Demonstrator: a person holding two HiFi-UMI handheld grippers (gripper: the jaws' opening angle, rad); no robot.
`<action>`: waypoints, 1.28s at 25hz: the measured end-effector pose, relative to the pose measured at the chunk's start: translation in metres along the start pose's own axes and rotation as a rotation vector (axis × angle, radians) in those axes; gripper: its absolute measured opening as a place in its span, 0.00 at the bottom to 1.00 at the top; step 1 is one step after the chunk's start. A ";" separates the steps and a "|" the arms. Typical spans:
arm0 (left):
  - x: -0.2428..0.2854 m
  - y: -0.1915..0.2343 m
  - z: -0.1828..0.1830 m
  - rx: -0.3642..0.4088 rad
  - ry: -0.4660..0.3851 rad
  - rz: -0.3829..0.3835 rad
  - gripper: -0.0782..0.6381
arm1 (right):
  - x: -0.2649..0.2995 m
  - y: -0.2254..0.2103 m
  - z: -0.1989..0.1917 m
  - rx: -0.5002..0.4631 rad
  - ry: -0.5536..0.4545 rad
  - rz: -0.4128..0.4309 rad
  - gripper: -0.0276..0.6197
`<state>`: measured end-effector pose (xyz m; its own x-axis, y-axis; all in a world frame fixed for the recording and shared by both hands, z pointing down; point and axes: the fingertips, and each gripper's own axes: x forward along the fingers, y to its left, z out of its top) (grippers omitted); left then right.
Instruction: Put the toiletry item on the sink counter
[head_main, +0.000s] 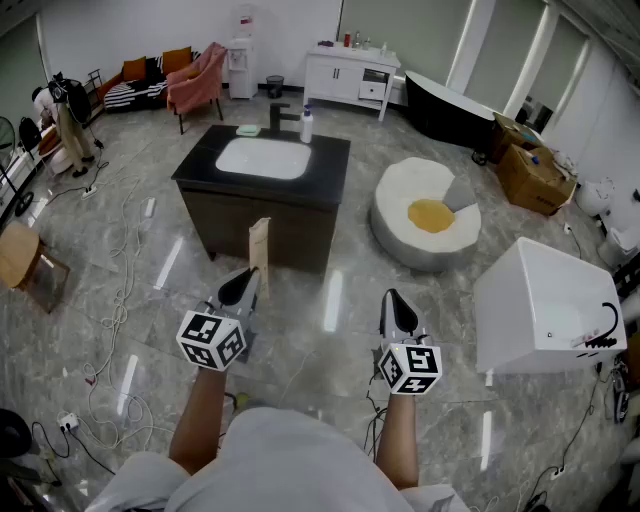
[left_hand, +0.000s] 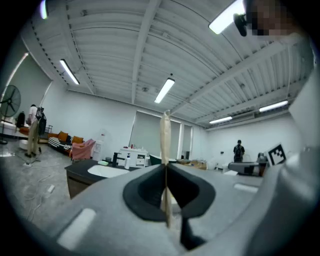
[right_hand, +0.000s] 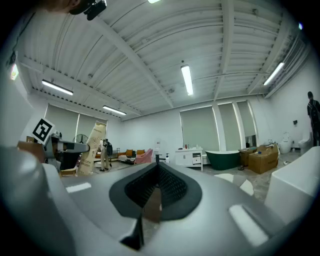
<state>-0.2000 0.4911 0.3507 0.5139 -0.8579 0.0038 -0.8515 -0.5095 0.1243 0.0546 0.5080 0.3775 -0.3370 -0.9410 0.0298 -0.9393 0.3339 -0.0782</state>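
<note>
On glossy grey marbled floor (head_main: 440, 320), from the left: wooden stool (head_main: 18, 255), loose white cables (head_main: 118, 300), striped sofa (head_main: 135, 88) with orange cushions, pink armchair (head_main: 195, 85). At mid-room, counter (head_main: 330, 165) with dark top, white basin (head_main: 262, 158), black tap (head_main: 280, 118) and white bottle (head_main: 306, 125) at the back edge. Beyond it, white cabinet (head_main: 345, 75); further right, dark tub (head_main: 450, 110), white beanbag (head_main: 410, 195) with a yellow cushion, cardboard boxes (head_main: 535, 170), and a large white casing (head_main: 545, 305) near the right edge. Nearer the camera, left gripper (head_main: 243, 288) clenched on a flat tan packet (head_main: 260, 248), held upright in the air, in front of the counter and apart from it; right gripper (head_main: 397, 303) pressed together with nothing between the jaws. Hard to make out in the left gripper view: packet (left_hand: 165, 135) edge-on, a mere thin strip, lower end sunk between the black pads (left_hand: 145, 192). In the right gripper view, same packet (right_hand: 90, 147) slanted at left, print too small to read in full. Stool cut off by the left edge. Packet papery and matte; pads ribbed like rubber; gripper bodies smooth grey; counter front dark brown; floor mirror-bright with streaks of reflected light.
</note>
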 end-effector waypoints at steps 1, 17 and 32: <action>0.000 0.001 0.000 0.000 0.001 0.003 0.11 | 0.001 0.001 0.000 -0.002 0.000 0.002 0.05; 0.007 -0.002 -0.007 0.007 0.004 0.002 0.11 | 0.006 -0.002 -0.001 -0.019 -0.024 0.017 0.05; 0.058 -0.005 -0.014 0.017 0.042 -0.019 0.11 | 0.035 -0.034 -0.013 0.038 -0.004 0.031 0.05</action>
<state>-0.1643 0.4444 0.3637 0.5337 -0.8445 0.0435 -0.8429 -0.5271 0.1079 0.0736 0.4641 0.3945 -0.3659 -0.9304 0.0227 -0.9252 0.3610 -0.1167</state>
